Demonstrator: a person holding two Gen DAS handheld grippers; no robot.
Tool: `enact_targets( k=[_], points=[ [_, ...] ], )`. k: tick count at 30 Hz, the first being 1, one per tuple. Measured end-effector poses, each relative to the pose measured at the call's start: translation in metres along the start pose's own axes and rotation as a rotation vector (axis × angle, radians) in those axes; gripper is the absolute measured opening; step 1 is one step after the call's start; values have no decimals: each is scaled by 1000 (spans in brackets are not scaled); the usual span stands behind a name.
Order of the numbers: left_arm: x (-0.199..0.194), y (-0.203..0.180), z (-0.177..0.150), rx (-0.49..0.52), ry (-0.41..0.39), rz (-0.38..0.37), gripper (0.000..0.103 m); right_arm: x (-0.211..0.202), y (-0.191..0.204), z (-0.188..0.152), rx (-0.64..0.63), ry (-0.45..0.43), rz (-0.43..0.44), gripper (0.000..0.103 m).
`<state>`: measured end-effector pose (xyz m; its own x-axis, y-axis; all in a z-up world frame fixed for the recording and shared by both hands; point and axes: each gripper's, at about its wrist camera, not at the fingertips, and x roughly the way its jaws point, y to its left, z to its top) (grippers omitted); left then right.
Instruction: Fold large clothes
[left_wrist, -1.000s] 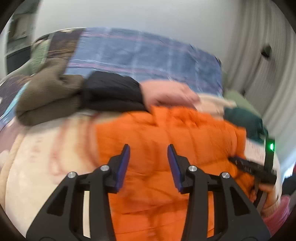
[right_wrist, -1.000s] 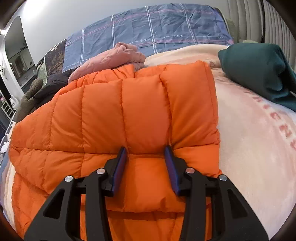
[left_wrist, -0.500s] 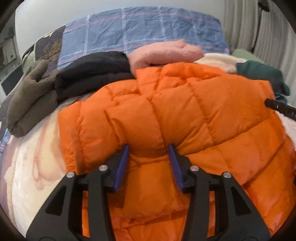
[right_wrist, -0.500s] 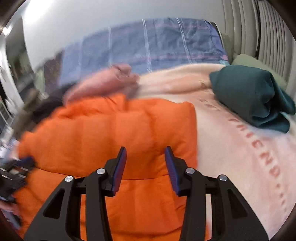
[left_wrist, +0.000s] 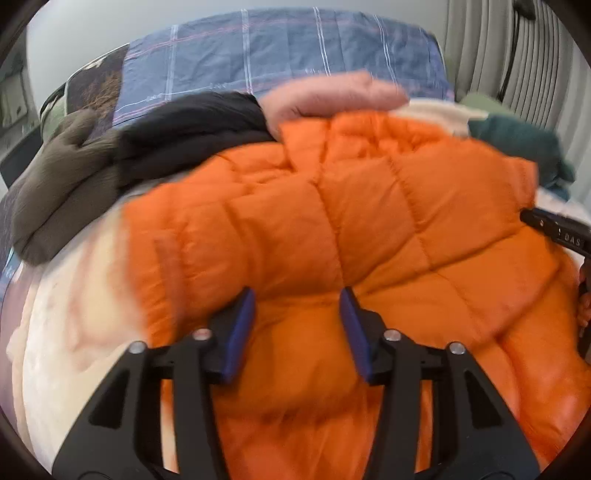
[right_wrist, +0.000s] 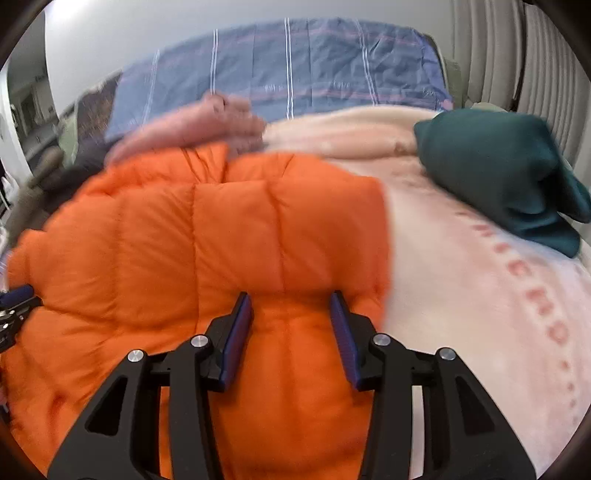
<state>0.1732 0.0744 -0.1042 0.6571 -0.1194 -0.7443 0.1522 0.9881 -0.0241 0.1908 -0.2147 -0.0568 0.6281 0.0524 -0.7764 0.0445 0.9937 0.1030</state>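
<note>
A puffy orange quilted jacket (left_wrist: 369, 221) lies folded on a cream blanket (left_wrist: 74, 314) on a bed. My left gripper (left_wrist: 297, 291) hovers over its near left part, jaws opening, with jacket fabric below and between the blue pads but not pinched. The right wrist view shows the jacket (right_wrist: 203, 240) with its right edge folded in. There my right gripper (right_wrist: 290, 295) stands over the near right corner, jaws opening slightly, a bulge of fabric between them and no clear pinch. The right gripper's body (left_wrist: 554, 232) shows at the jacket's right edge. The picture is blurred.
Behind the jacket lie a pink garment (left_wrist: 332, 96), a black one (left_wrist: 192, 125) and an olive-brown one (left_wrist: 62, 177). A folded teal garment (right_wrist: 498, 173) rests at the right. A blue plaid cover (left_wrist: 277, 55) lies at the head, with curtains beyond.
The left gripper has sunk closer to the jacket and its jaws have spread wider. The right gripper has shifted toward the jacket's right edge, bringing more of the blanket into view.
</note>
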Motion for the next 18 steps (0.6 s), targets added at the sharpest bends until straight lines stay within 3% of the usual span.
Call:
enact_targets(
  k=[1, 3, 8, 11, 14, 18],
  points=[
    [-18, 8, -5, -5, -29, -19, 74, -21, -10, -6, -9, -19, 12, 49],
    [-54, 25, -24, 22, -71, -39, 78, -46, -26, -20, -31, 0, 44, 50],
    [-80, 58, -88, -5, 60, -171, 79, -69, -68, -89, 50, 177, 219, 50],
    [-76, 63, -123, -60, 149, -224, 78, -85, -73, -121, 103, 179, 283, 50],
    [-88, 59, -143, -81, 124, -281, 78, -107, -72, -141, 133, 178, 365, 50],
    [-115, 40, -168, -49, 134, -382, 78, -133, -59, -168, 95, 197, 395, 50]
  ],
)
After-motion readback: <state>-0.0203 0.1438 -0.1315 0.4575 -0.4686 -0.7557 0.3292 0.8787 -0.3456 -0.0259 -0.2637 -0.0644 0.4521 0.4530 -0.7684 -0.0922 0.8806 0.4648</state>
